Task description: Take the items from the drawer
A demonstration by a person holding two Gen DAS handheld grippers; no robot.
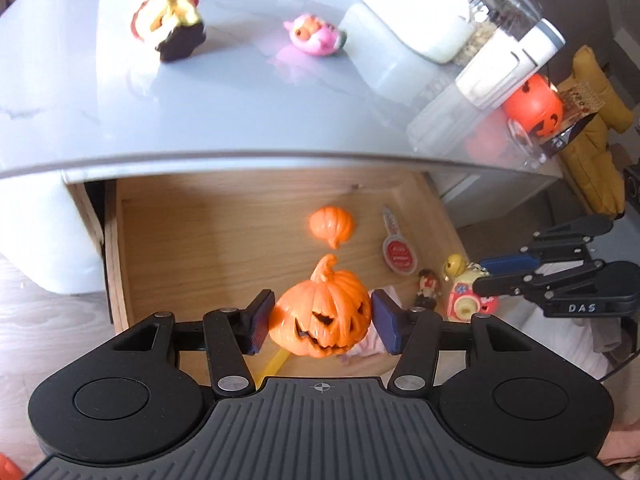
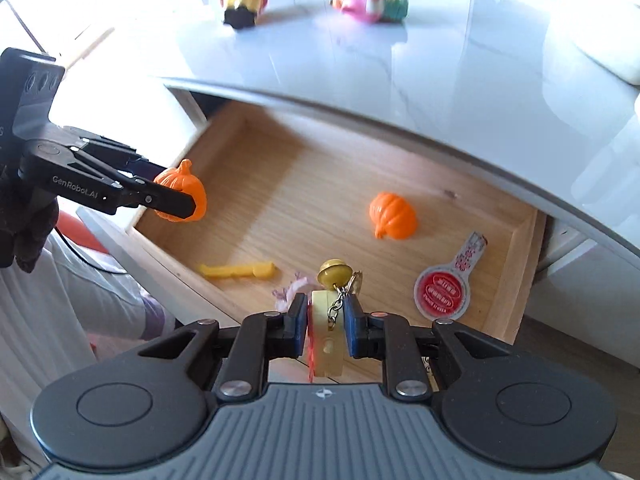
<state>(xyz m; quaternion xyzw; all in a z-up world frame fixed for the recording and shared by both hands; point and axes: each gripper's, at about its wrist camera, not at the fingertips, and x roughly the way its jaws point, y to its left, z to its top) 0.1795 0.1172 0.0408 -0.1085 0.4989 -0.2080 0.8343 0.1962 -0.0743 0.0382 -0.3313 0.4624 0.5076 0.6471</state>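
Observation:
My left gripper is shut on an orange jack-o'-lantern, held above the front of the open wooden drawer. The right wrist view shows the same jack-o'-lantern at the left, over the drawer's left front corner. My right gripper is shut on a pale yellow keychain toy with a yellow cap and a chain, over the drawer's front edge. A small orange pumpkin lies on the drawer floor, as do a round red tag and a yellow stick piece.
The grey tabletop overhangs the drawer's back. On it stand a red-and-gold figure, a pink fish toy, white containers and an orange pumpkin bucket. A small doll figure lies in the drawer. A sleeve is at the left.

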